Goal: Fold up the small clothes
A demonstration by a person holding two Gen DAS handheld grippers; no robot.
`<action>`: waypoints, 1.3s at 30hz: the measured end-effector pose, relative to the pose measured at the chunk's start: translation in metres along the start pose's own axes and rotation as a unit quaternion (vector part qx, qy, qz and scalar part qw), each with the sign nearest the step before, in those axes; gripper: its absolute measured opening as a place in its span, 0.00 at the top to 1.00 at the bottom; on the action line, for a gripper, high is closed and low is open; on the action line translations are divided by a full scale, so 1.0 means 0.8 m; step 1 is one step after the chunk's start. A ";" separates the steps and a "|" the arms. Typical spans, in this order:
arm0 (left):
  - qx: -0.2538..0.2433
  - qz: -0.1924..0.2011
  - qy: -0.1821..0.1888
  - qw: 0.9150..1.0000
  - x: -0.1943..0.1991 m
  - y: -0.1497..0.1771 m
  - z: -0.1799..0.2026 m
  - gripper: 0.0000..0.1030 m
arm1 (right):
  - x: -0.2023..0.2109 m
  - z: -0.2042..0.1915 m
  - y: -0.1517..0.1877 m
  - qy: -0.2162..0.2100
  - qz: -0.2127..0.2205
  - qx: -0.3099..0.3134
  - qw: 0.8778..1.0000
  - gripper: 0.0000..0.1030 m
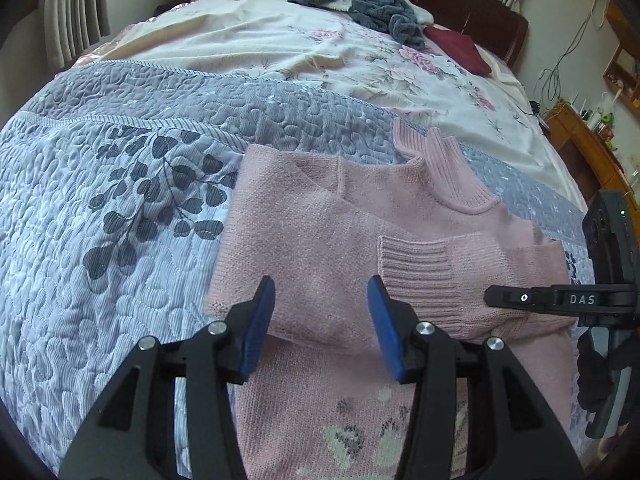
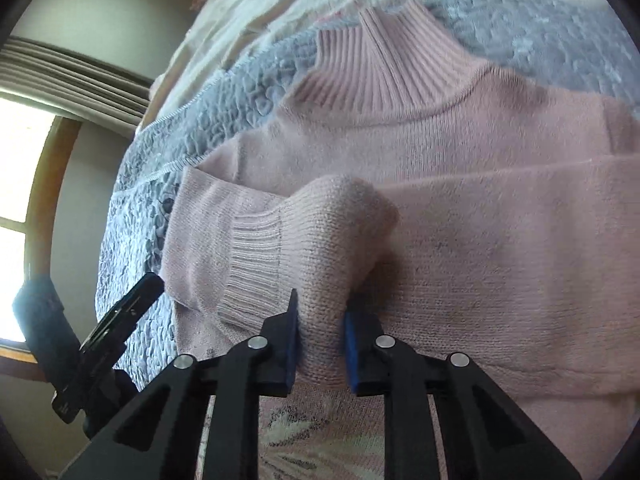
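Note:
A small pink knit sweater (image 1: 320,232) with a ribbed high collar (image 1: 448,168) lies flat on the bed, both sleeves folded across its chest. My left gripper (image 1: 322,312) hovers open over the sweater's left folded sleeve, nothing between its blue pads. My right gripper (image 2: 320,320) is shut on the other sleeve (image 2: 320,248) just behind its ribbed cuff (image 2: 256,264), and the knit bulges up between the pads. In the left wrist view the right gripper (image 1: 496,296) reaches in from the right edge onto that sleeve. The sweater's (image 2: 480,152) pale floral pattern shows near its lower part.
The bed carries a grey-blue quilted cover (image 1: 120,200) with a leaf print and a floral sheet (image 1: 280,40) beyond. A grey towel heap (image 1: 368,4) and a dark red cloth (image 1: 460,46) lie near the headboard. A wooden side cabinet (image 1: 592,140) stands at right; a window (image 2: 20,184) at left.

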State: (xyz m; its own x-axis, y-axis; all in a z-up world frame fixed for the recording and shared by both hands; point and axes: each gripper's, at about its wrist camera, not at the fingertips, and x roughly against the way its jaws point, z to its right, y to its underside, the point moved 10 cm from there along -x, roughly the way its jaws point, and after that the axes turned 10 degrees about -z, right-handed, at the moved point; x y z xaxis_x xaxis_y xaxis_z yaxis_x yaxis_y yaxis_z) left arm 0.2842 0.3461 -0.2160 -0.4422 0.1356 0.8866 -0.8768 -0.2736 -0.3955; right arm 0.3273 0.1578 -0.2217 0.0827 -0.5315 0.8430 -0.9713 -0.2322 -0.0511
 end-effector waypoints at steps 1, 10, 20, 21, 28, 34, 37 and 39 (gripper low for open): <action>-0.004 0.000 0.002 1.000 -0.002 -0.001 0.005 0.53 | 0.015 -0.001 -0.003 0.007 0.018 0.014 1.000 0.82; -0.030 -0.041 -0.008 0.999 -0.061 0.003 0.044 0.52 | 0.019 0.064 -0.011 0.091 0.019 0.015 0.996 0.81; -0.031 -0.042 0.000 0.999 -0.054 0.003 0.035 0.52 | 0.062 0.057 -0.005 0.154 0.075 0.036 0.985 0.68; -0.030 -0.034 0.004 0.999 -0.046 0.001 0.035 0.51 | 0.071 0.044 -0.006 0.155 0.084 0.049 0.983 0.65; -0.034 -0.044 -0.018 0.998 -0.051 0.001 0.027 0.51 | 0.008 -0.040 0.003 0.144 0.024 0.110 0.983 0.62; -0.041 -0.052 -0.025 0.998 -0.067 0.010 0.021 0.50 | -0.056 -0.048 0.005 0.204 -0.007 0.124 0.971 0.52; -0.038 -0.051 -0.018 0.998 -0.069 0.010 0.022 0.48 | -0.070 -0.035 0.001 0.222 -0.013 0.118 0.968 0.55; -0.032 -0.050 -0.014 0.998 -0.071 0.011 0.021 0.48 | -0.069 -0.028 -0.001 0.227 -0.011 0.116 0.967 0.66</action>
State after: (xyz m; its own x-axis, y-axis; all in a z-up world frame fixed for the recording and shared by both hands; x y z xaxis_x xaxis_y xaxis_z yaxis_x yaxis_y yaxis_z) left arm 0.3049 0.3204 -0.2659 -0.3465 0.1316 0.9288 -0.9272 -0.1984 -0.3178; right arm 0.3187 0.2059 -0.2560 -0.0553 -0.1245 0.9907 -0.8896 -0.4444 -0.1055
